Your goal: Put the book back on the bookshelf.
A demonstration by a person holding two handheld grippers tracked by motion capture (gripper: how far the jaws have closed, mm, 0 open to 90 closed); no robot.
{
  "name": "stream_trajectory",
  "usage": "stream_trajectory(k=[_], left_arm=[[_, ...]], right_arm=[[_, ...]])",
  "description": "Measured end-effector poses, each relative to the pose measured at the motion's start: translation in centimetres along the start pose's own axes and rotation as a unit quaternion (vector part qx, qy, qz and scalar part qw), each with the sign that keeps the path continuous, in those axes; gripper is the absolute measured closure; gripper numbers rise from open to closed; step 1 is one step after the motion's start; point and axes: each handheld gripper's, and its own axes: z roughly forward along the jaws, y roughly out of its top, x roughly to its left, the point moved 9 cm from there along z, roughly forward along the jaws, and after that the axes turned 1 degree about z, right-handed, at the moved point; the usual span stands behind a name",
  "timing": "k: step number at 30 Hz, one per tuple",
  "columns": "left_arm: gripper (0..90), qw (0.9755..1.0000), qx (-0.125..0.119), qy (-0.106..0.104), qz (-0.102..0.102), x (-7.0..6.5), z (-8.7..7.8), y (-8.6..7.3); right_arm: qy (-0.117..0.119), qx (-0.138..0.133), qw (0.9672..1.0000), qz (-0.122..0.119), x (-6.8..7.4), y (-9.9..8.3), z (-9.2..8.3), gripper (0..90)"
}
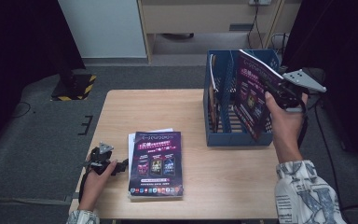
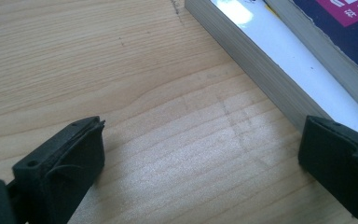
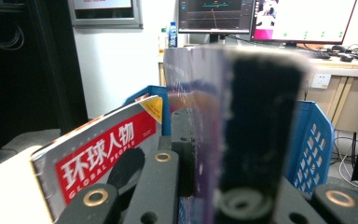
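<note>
Your right gripper (image 1: 276,88) has its fingers pinching a thin magazine (image 1: 252,95) by its edge, half inside the blue file rack (image 1: 237,136). It is light and floppy, so grip near the spine. Your left gripper (image 1: 103,161) rests with fingers spread on the wooden bench (image 1: 116,112), beside the stack of magazines (image 1: 156,163).

high view: overhead, facing forward over table (image 1: 121,112) | left gripper view: skims tabletop, super close | right gripper view: probably level, shares blue rack (image 1: 223,135)

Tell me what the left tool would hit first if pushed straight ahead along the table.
Probably the stack of magazines: the left tool, jaws open, points at its side edge, with bare table between. Depth is hard to judge.
</note>
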Motion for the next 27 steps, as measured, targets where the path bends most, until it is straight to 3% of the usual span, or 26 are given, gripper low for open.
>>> stream_trajectory(k=[7,20,27], left_arm=[[0.0,1.0,0.0,0.0,0.0,0.0,0.0,0.0],[0.0,1.0,0.0,-0.001,0.0,0.0,0.0,0.0],[0.0,1.0,0.0,-0.001,0.0,0.0,0.0,0.0]], right_arm=[[-0.011,0.004,0.9999,0.002,-0.1,-0.7,1.9,84.1],[-0.016,-0.009,0.9995,0.025,-0.9,-0.9,3.2,84.1],[-0.028,-0.013,0.9994,0.018,-1.1,-1.2,4.3,84.1]])
